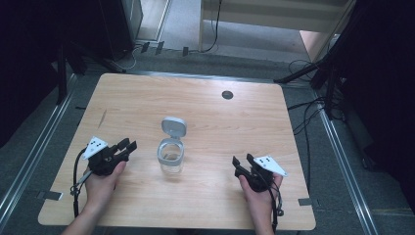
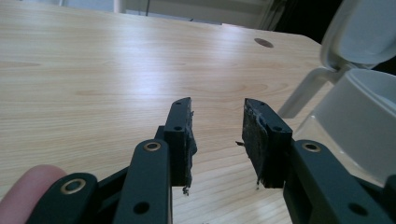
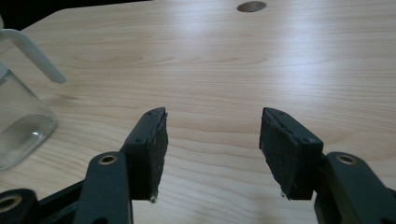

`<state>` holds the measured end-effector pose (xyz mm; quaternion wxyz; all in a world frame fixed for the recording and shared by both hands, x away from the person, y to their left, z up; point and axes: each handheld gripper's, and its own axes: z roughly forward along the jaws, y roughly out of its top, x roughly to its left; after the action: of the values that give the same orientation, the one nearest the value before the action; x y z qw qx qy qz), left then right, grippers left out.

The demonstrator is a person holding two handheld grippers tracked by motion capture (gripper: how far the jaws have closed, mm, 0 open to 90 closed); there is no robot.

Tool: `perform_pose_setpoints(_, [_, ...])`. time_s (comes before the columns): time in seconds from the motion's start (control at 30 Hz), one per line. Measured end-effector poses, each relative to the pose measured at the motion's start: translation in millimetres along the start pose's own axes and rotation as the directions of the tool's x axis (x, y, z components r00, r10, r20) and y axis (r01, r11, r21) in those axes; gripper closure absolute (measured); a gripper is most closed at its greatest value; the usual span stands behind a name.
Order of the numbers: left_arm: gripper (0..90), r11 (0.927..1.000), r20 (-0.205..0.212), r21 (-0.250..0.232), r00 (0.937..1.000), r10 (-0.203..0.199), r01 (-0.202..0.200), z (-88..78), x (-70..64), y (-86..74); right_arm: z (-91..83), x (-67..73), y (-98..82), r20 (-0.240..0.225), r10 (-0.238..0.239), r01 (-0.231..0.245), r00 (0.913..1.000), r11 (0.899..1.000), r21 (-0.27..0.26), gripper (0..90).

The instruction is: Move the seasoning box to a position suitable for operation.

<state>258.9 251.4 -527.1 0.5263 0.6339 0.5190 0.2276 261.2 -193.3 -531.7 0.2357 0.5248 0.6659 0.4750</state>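
- High view: I hold my left gripper (image 1: 128, 146) low over the near-left part of the wooden table (image 1: 205, 98), its jaws pointing right and a little away from me, with a gap between them and nothing in it.
- High view: my right gripper (image 1: 242, 161) sits over the near-right part of the table, jaws pointing left and away from me, spread apart and empty.
- High view: a clear jar (image 1: 171, 157) stands upright between my two grippers, nearer the left one but touching neither. Its grey flip lid (image 1: 174, 127) is swung open and stands up at the far side of the grey collar.
- High view: a small dark round hole (image 1: 227, 94) sits in the tabletop toward the far edge, well beyond the jar.
- Left gripper view: my two black jaws rise with a moderate gap between their worn pads (image 2: 254, 140), gripping nothing. The jar's grey collar (image 2: 359, 126) and open lid (image 2: 364, 32) lie just to the right, apart from the jaws. My fingertip (image 2: 32, 186) shows at the bottom left corner.
- Right gripper view: my jaws stand wider apart than the left pair, bare wood between the pads (image 3: 159, 149). The jar's clear glass body (image 3: 21, 126) is off at the left edge, well apart from the jaws, with the lid's pale hinge arm (image 3: 35, 53) slanting above it.
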Motion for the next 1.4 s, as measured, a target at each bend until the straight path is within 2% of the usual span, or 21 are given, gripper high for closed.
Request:
perform_pose_setpoints(0.03, [65.5, 0.9999, 0.011, 0.008, 0.9999, 0.009, -0.009, 2.9, -5.2, 0.4, 7.0, 10.0, 1.4, -0.021, -0.005, 0.005, 0.9998, 1.000, 0.003, 43.1])
perform_pose_setpoints(0.2, [67.5, 0.9998, 0.037, 0.019, 0.9993, 0.001, -0.001, 9.8, -16.7, 2.7, 20.6, 31.9, 2.4, -0.047, -0.040, 0.041, 0.9981, 0.999, 0.015, 44.1])
perform_pose_setpoints(0.27, [69.0, 0.9998, 0.039, 0.019, 0.9992, -0.005, 0.005, 12.0, -19.5, 2.9, 23.0, 35.8, 2.3, -0.048, -0.049, 0.050, 0.9976, 0.999, 0.020, 44.2])
perform_pose_setpoints(0.3, [69.9, 0.9997, 0.040, 0.025, 0.9992, 0.000, -0.001, 14.1, -21.8, 3.2, 27.5, 42.9, 2.6, -0.056, -0.045, 0.047, 0.9974, 0.999, 0.027, 45.1])
perform_pose_setpoints(0.4, [71.1, 0.9988, 0.042, 0.046, 0.9991, 0.012, -0.014, 21.0, -29.6, 1.9, 31.7, 48.9, 3.5, -0.064, -0.044, 0.046, 0.9970, 0.999, 0.028, 47.0])
perform_pose_setpoints(0.47, [73.5, 0.9976, 0.041, 0.064, 0.9989, 0.024, -0.026, 25.5, -33.8, 0.6, 39.0, 58.7, 5.9, -0.081, -0.042, 0.044, 0.9958, 0.998, 0.033, 54.5])
perform_pose_setpoints(0.57, [76.7, 0.9966, 0.041, 0.076, 0.9987, 0.030, -0.033, 29.9, -39.4, -0.4, 47.3, 71.5, 8.2, -0.080, -0.056, 0.058, 0.9952, 0.998, 0.033, 65.0])
perform_pose_setpoints(0.6, [77.2, 0.9966, 0.041, 0.076, 0.9987, 0.030, -0.033, 29.9, -39.4, -0.4, 47.3, 71.5, 8.2, -0.080, -0.056, 0.058, 0.9952, 0.998, 0.033, 65.0])
perform_pose_setpoints(0.63, [78.0, 0.9953, 0.043, 0.088, 0.9983, 0.038, -0.042, 33.1, -44.2, -1.8, 53.3, 80.6, 8.7, -0.088, -0.062, 0.066, 0.9942, 0.997, 0.036, 72.9])
perform_pose_setpoints(0.67, [78.9, 0.9944, 0.043, 0.092, 0.9980, 0.047, -0.051, 34.8, -46.8, -2.7, 56.5, 85.3, 8.6, -0.086, -0.068, 0.071, 0.9940, 0.997, 0.041, 75.8])
perform_pose_setpoints(0.73, [80.4, 0.9915, 0.048, 0.108, 0.9965, 0.068, -0.073, 36.7, -50.8, -4.7, 62.5, 94.1, 8.1, -0.084, -0.078, 0.082, 0.9934, 0.996, 0.046, 78.4])
perform_pose_setpoints(0.8, [81.9, 0.9904, 0.051, 0.115, 0.9961, 0.071, -0.077, 37.8, -53.0, -5.7, 67.8, 101.3, 7.8, -0.078, -0.075, 0.079, 0.9941, 0.995, 0.052, 79.8])
perform_pose_setpoints(1.1, [87.9, 0.9887, 0.066, 0.128, 0.9954, 0.070, -0.078, 39.5, -57.0, -6.9, 79.2, 121.1, 5.0, -0.096, -0.080, 0.086, 0.9922, 0.995, 0.057, 79.3])
perform_pose_setpoints(1.27, [90.0, 0.9862, 0.068, 0.136, 0.9940, 0.085, -0.094, 43.1, -65.3, -8.8, 81.9, 125.7, 0.5, -0.090, -0.083, 0.089, 0.9925, 0.994, 0.065, 80.6])
perform_pose_setpoints(1.4, [90.0, 0.9859, 0.071, 0.142, 0.9943, 0.080, -0.089, 43.9, -66.4, -9.8, 81.8, 123.6, 0.7, -0.094, -0.067, 0.074, 0.9933, 0.995, 0.066, 80.7])
